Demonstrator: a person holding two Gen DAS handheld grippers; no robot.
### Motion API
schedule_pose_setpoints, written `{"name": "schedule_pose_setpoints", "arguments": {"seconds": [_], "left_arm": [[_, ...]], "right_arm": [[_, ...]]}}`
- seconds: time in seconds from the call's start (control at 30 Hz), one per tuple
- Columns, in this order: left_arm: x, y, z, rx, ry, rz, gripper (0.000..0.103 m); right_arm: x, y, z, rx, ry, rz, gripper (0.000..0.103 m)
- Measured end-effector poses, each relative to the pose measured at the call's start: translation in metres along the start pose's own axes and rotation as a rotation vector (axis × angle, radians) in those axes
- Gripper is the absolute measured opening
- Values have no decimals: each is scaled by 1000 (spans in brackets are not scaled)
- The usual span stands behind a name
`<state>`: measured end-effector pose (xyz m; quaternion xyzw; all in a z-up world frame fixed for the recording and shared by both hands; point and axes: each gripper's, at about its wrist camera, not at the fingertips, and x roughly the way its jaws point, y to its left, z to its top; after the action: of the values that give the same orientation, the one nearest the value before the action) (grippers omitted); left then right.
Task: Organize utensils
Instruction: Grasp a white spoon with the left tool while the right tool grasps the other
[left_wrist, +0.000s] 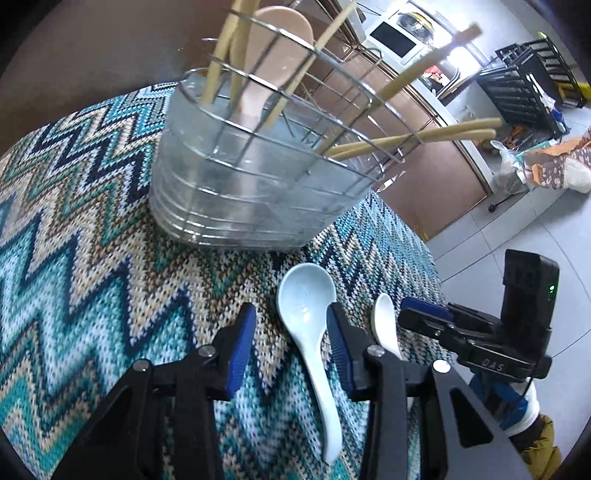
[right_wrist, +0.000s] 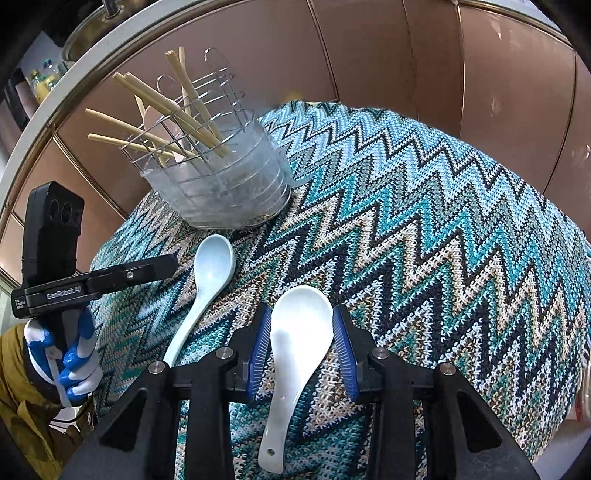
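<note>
A pale blue ceramic spoon (left_wrist: 308, 332) lies on the zigzag cloth between the blue pads of my open left gripper (left_wrist: 291, 345); it also shows in the right wrist view (right_wrist: 207, 284). A white ceramic spoon (right_wrist: 295, 350) lies between the pads of my open right gripper (right_wrist: 301, 350), bowl forward; its bowl shows in the left wrist view (left_wrist: 384, 325). Behind stands a clear holder with a wire rack (left_wrist: 236, 184), also in the right wrist view (right_wrist: 229, 181), holding bamboo chopsticks (right_wrist: 173, 107) and a pink spoon (left_wrist: 273, 55).
The zigzag knitted cloth (right_wrist: 424, 221) covers a small round table whose edge drops off at the right in the left wrist view (left_wrist: 424, 251). Brown cabinet panels (right_wrist: 369, 48) stand behind. The other hand-held gripper (right_wrist: 92, 280) shows at the left.
</note>
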<state>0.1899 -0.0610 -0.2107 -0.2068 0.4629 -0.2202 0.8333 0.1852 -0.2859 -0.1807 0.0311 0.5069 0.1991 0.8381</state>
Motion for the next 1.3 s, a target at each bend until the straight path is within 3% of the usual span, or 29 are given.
{"name": "schedule_pose_setpoints", "arguments": {"seconds": [0.4, 0.67, 0.73, 0.83, 0.97, 1.07, 1.3], "left_arm": [[30, -5, 7, 23, 42, 23, 31], [41, 5, 11, -42, 62, 31, 11], [41, 6, 11, -47, 63, 37, 9], [40, 5, 11, -50, 56, 42, 6], [32, 4, 4, -53, 47, 38, 5], [21, 3, -1, -54, 34, 35, 5], [-45, -7, 2, 24, -55, 43, 5]], "right_arm": [[14, -7, 8, -30, 55, 20, 33], [29, -21, 15, -24, 104, 22, 32], [35, -22, 16, -31, 114, 23, 29], [39, -22, 16, -40, 123, 16, 14], [38, -11, 14, -59, 117, -1, 5], [31, 2, 12, -80, 100, -28, 5], [-11, 43, 5, -115, -3, -102, 5]]}}
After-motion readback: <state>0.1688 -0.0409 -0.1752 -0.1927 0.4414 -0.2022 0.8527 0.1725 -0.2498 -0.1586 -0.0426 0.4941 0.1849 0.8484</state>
